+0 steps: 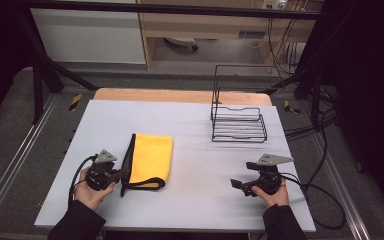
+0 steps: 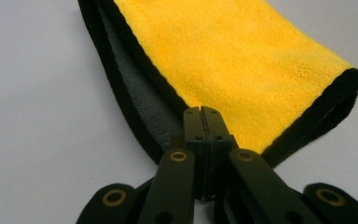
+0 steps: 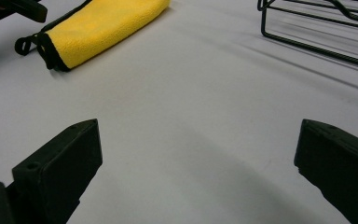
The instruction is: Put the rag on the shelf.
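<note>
Left gripper (image 2: 202, 112) has its jaws pressed together at the near edge of the folded yellow cloth (image 2: 242, 60), clamped on the cloth's black-trimmed border where the grey underside shows; whether the pads catch one layer or the whole fold I cannot tell. From the high view, that gripper (image 1: 121, 175) sits at the cloth's left lower corner, held in the person's left hand (image 1: 91, 192), and the cloth (image 1: 151, 159) lies flat on the grey table top (image 1: 195, 150). Right gripper (image 3: 196, 172) has its jaws spread wide with nothing between them, hovering over bare table well to the right of the cloth. Black wire rack (image 1: 238, 122) stands beyond the cloth and to its right, well apart from it
</note>
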